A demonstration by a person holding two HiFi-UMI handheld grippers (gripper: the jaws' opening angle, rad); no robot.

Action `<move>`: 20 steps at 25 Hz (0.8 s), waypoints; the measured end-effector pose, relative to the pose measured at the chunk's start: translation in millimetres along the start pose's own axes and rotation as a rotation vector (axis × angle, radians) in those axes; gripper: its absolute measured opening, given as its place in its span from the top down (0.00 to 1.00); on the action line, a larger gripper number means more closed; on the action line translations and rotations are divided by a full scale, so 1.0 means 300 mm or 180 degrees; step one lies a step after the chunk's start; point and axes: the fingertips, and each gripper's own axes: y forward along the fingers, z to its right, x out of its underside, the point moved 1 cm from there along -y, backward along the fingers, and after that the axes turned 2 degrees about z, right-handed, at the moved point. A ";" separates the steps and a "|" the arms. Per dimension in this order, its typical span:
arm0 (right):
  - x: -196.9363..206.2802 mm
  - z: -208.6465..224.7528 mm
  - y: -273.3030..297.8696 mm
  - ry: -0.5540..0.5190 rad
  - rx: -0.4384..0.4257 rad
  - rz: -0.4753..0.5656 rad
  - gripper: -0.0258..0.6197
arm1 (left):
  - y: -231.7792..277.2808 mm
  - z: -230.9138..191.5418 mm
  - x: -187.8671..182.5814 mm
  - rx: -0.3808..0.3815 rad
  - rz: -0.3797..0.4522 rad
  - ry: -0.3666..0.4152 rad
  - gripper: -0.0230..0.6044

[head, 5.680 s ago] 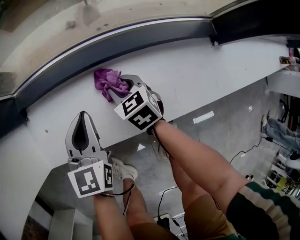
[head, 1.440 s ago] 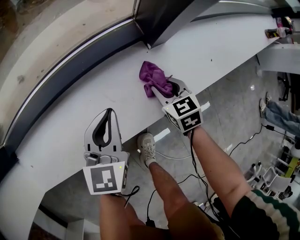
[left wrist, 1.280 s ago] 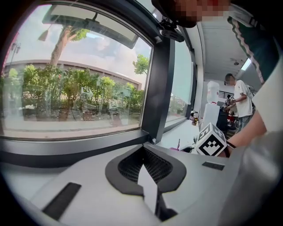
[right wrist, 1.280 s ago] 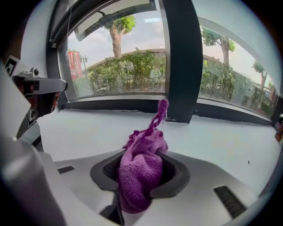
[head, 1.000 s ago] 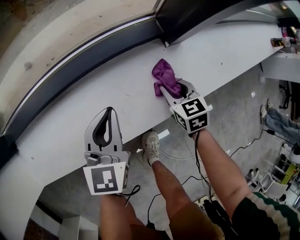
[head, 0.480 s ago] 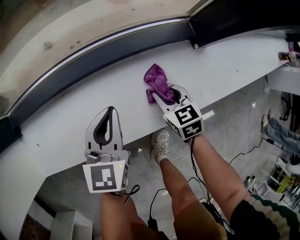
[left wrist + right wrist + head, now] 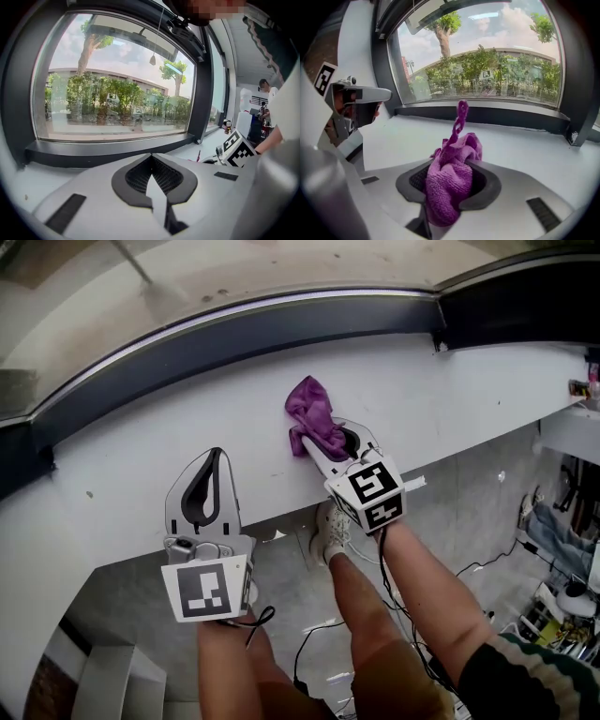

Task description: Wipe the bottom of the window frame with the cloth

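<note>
Two tongs are in view, one in each of the person's hands. The right tongs [image 7: 449, 190] are clamped on a single purple cloth [image 7: 313, 415]. It is a nubby, towel-like piece, crumpled into a wad between the black ribbed pads, with one twisted tail poking up past the tips. The bulk of the cloth spills forward out of these tongs onto the flat white sill [image 7: 131, 465].

The left tongs [image 7: 213, 463] are clenched on nothing. Their smooth grey shells curve in so the dark pads meet at the tip, leaving a teardrop-shaped hollow behind it. They sit over the sill, well to the left of the right tongs.

Each carries one white marker cube [image 7: 206, 589] printed with black squares at its rear.

Beyond both tips runs the window frame [image 7: 234, 332], one dark smooth bottom rail, apart from the cloth. One dark upright [image 7: 581, 93] rises from it, right of the right tongs.
</note>
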 end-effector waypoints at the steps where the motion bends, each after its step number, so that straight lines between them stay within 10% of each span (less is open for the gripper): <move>1: -0.001 -0.028 0.008 -0.0015 -0.0028 -0.0015 0.73 | -0.013 -0.018 0.003 -0.0032 0.0006 0.0001 0.95; 20: -0.094 -0.496 0.202 -0.0147 -0.0411 0.0001 0.73 | -0.291 -0.345 0.088 -0.0376 0.0006 -0.0099 0.95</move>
